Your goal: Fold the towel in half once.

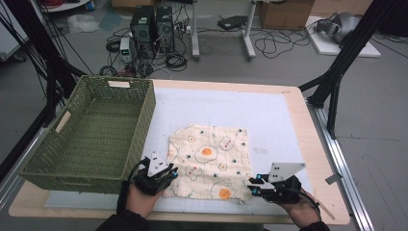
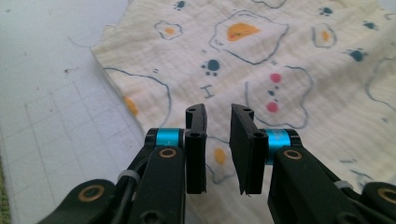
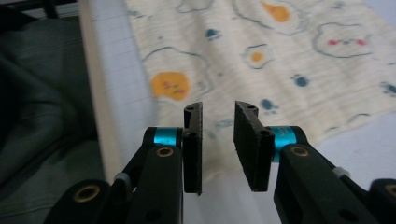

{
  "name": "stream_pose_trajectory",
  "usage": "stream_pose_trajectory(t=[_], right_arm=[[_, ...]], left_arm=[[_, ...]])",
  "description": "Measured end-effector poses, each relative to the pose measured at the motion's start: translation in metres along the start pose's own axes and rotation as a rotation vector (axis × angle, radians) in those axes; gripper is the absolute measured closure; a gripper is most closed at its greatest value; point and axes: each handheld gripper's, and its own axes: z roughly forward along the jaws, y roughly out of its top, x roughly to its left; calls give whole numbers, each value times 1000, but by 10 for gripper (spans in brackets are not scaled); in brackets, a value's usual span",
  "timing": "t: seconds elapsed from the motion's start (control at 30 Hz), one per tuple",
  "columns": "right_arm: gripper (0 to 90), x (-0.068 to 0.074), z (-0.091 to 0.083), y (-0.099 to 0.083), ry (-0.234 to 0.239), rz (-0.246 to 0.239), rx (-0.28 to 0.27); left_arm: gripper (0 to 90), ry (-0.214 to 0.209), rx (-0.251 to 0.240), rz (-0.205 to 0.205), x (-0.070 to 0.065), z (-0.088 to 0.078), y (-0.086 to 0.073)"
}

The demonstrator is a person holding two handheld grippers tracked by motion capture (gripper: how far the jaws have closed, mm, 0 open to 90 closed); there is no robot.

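Observation:
A cream cloth [image 1: 209, 161] printed with fried eggs, bears and paw marks lies spread flat on the white gridded mat [image 1: 226, 108]. At its near left corner my left gripper [image 1: 172, 172] hovers just above the fabric. The left gripper view shows that gripper [image 2: 218, 112] open by a narrow gap, with nothing between the jaws and the cloth [image 2: 243, 60] beneath and ahead. My right gripper [image 1: 253, 185] is at the near right corner. In its own view the right gripper [image 3: 218, 108] is likewise open and empty above the cloth [image 3: 280, 56] edge.
A deep green woven basket [image 1: 144, 120] stands empty on the table's left side, close to the cloth's left edge. The table's near wooden edge [image 3: 93, 93] runs just behind the right gripper. Computers, cables and black frame legs are on the floor beyond.

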Motion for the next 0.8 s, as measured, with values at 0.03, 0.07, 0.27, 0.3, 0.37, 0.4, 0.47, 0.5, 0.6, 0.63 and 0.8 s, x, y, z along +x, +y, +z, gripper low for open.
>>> stream_pose_trajectory(t=[0.03, 0.07, 0.27, 0.3, 0.37, 0.4, 0.47, 0.5, 0.6, 0.63, 0.8], right_arm=[[713, 4, 1, -1, 18, -3, 7], [703, 7, 4, -2, 36, -9, 17], [689, 7, 32, -9, 86, -22, 116], [702, 6, 36, -10, 95, -19, 125], [828, 2, 37, -11, 124, 13, 107], [844, 1, 37, -11, 140, 14, 107], [869, 0, 35, -11, 149, 2, 111], [871, 1, 33, -12, 152, -8, 115], [873, 5, 23, -14, 166, -20, 113], [874, 7, 19, -16, 166, -18, 111], [869, 19, -2, -26, 195, -9, 98]], left_arm=[[749, -11, 9, 8, -2, -2, -2], [745, -23, 21, 12, -4, -4, -4], [695, -107, 117, 35, -8, 1, -17], [692, -109, 108, 38, -8, 1, -18], [727, -116, 109, 45, -8, 2, -18], [802, -125, 112, 50, -8, 1, -18], [884, -128, 111, 46, -9, 1, -18], [888, -136, 113, 46, -9, 0, -18], [889, -152, 100, 42, -11, -7, -18], [889, -164, 93, 39, -13, -9, -17], [885, -212, 77, 48, -23, -23, -19]])
